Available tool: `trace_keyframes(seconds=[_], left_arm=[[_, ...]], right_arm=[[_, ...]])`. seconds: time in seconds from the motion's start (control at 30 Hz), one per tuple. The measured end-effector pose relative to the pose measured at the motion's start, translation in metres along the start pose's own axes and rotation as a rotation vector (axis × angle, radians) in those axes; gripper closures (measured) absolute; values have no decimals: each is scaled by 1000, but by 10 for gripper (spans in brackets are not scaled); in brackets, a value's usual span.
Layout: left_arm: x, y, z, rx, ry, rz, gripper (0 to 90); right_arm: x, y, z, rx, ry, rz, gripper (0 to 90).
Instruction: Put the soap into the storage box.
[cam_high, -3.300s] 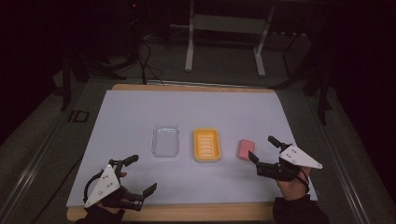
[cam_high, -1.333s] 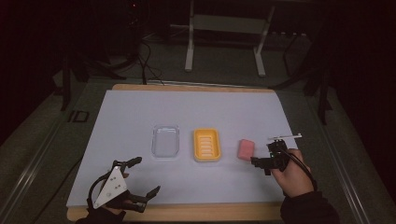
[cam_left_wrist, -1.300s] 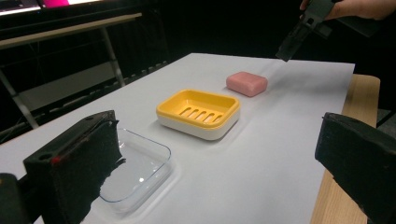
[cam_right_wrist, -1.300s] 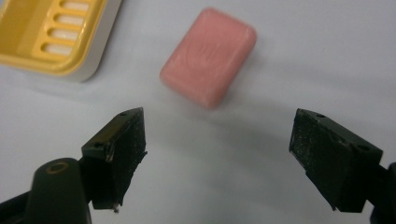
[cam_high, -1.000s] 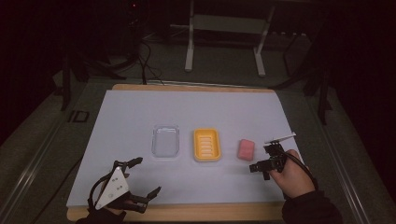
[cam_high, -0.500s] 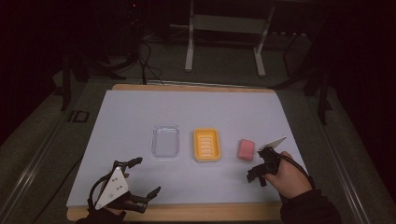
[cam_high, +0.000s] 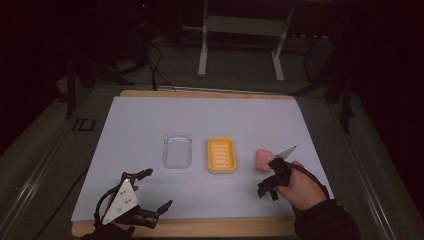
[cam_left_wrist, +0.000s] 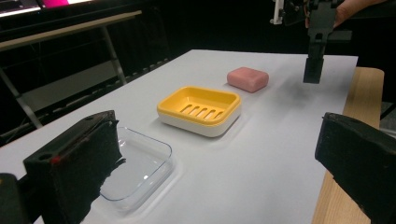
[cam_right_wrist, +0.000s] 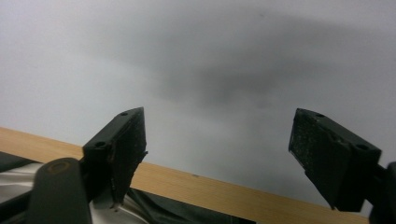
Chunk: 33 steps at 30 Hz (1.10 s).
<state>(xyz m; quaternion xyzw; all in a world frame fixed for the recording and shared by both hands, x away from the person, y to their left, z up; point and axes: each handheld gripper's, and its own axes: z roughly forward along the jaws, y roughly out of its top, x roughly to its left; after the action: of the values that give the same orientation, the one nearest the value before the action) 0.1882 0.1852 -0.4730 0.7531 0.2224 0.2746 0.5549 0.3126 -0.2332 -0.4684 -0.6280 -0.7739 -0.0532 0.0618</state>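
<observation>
1. High view is dim: the right gripper reads as a dark shape against the right hand, and its fingers cannot be told apart there. The left hand is cut off by the bottom edge of the picture, under the left gripper.
2. Right gripper view shows both black fingers spread wide with nothing between them, tipped down at bare white sheet and the wooden front edge of the bench.
3. Left gripper view shows the left fingers likewise released and wide apart, empty, held low and level over the sheet.
4. The pink soap lies flat on the sheet just beyond the right fingers, apart from them; in the left gripper view the soap sits far ahead, past the other things.
5. The yellow soap dish stands ahead of the left fingers and to their right, the clear tray nearer and ahead; soap dish and tray are near each other but not touching.
6. Open sheet lies between both grippers and the front edge, and wide bare sheet beyond the three things.
</observation>
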Motion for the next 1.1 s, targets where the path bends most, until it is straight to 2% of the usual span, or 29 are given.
trace_keyframes(seconds=[0.13,0.2,0.5,0.57,0.63,0.7,0.97,1.1], left_arm=[[0,0,0,-1,0,0,6],[0,0,0,2,-1,1,6],[-1,0,1,10,-4,6,6],[-1,0,1,10,-5,6,6],[-1,0,1,10,-6,6,6],[-1,0,0,9,-5,6,6],[-1,0,0,10,-8,7,6],[-1,0,1,11,-8,8,6]], right_arm=[[3,7,-1,1,12,5,163],[5,11,-2,-6,-7,9,177],[10,30,-9,-44,-26,50,223],[11,35,-11,-58,-52,51,241],[13,39,-13,-68,-46,46,242],[14,43,-14,-90,-41,68,241],[11,62,-15,-116,-87,123,262],[8,73,-14,-150,-102,140,270]])
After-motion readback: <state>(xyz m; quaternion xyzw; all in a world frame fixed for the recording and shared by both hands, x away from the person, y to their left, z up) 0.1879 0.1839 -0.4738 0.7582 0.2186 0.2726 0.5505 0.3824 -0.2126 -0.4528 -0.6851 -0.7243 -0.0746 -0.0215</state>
